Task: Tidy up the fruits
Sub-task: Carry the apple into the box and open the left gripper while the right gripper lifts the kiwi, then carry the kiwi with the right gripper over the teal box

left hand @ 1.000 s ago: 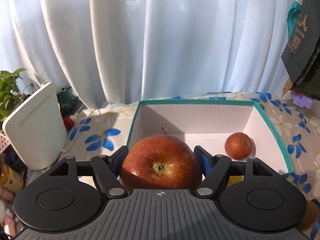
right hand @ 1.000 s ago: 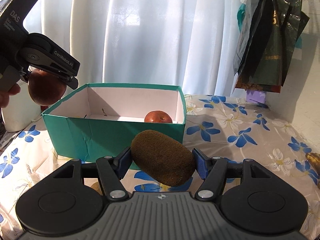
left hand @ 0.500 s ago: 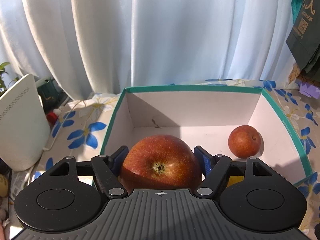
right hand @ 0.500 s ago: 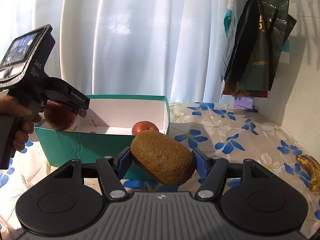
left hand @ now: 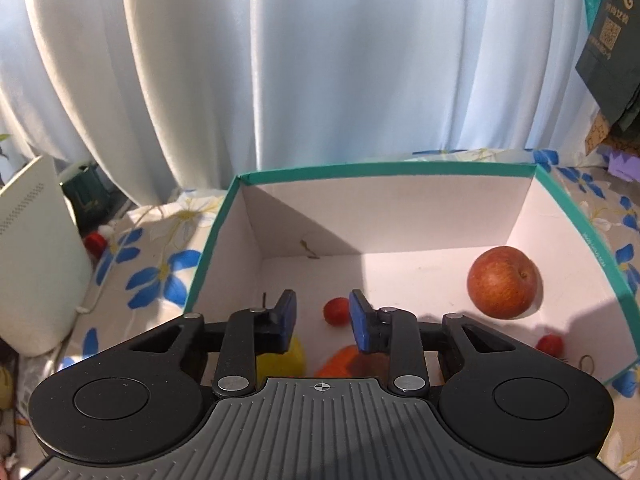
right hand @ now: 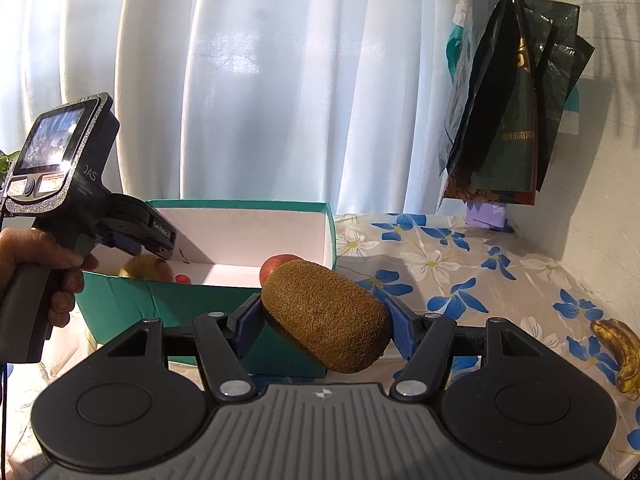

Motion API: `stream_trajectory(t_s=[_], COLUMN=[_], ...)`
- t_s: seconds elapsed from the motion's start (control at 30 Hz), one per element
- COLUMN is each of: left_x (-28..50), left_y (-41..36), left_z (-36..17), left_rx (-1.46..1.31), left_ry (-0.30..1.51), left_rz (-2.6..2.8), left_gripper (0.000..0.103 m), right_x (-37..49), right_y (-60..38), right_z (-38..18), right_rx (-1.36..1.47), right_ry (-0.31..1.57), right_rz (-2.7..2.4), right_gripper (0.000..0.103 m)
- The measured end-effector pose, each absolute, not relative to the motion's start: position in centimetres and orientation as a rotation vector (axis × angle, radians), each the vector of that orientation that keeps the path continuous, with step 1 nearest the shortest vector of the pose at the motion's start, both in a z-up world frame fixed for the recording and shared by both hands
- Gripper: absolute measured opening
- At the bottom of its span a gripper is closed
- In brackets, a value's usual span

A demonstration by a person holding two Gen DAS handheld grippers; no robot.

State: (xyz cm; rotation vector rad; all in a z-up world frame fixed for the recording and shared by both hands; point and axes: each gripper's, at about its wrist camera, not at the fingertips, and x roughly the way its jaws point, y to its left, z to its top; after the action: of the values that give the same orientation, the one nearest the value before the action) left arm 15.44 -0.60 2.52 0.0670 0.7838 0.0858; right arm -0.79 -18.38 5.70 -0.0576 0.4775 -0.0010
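Observation:
A teal box with a white inside stands on the flowered cloth. In the left wrist view my left gripper hangs over its near left part, open and empty. Below it lie a red-and-yellow apple, partly hidden, and a small red fruit. A smaller red apple rests at the box's right wall, with another small red fruit near it. In the right wrist view my right gripper is shut on a brown kiwi, in front of the box. The left gripper shows there over the box's left end.
A spotted banana lies on the cloth at the right. Dark bags hang on the right wall. A white device stands left of the box. White curtains hang behind.
My left gripper moved forward over the box and opened; the big red apple left its fingers and now lies in the box below. My right gripper with the kiwi drifted right.

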Motion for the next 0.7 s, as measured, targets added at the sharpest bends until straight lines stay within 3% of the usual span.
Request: stream_trajectory(t_s=[0.07,0.17,0.4,0.63,0.7], left_x=[15.8,15.5,12.9,9.3,8.2], left_y=[-0.3,0.2,2.2,3.0,2.6], left_z=[1.9,1.3,2.9,4.9,5.4], left_rx=[0.049,0.051,-0.034,-0.11,-0.076], left_ry=[0.817,0.836,0.808,0.8,0.784], left_rz=[0.073,0.105,0.149,0.136,0.153], left_gripper=[0.054,0.053,0.076,0.084,0.093], right_x=[-0.5,-0.6,-0.5,-0.5,-0.5], right_y=[-18.4,-18.3,-18.4,-18.2,-18.3], right_z=[5.7,5.7,5.7,6.1,6.3], right_rx=[-0.059,-0.06,-0.054,-0.06,-0.058], right_ry=[0.483,0.479,0.478,0.457,0.448], right_rz=[0.004,0.006,0.0,0.009,0.011], right_gripper=[0.065,0.065,0.065,0.065,0.065])
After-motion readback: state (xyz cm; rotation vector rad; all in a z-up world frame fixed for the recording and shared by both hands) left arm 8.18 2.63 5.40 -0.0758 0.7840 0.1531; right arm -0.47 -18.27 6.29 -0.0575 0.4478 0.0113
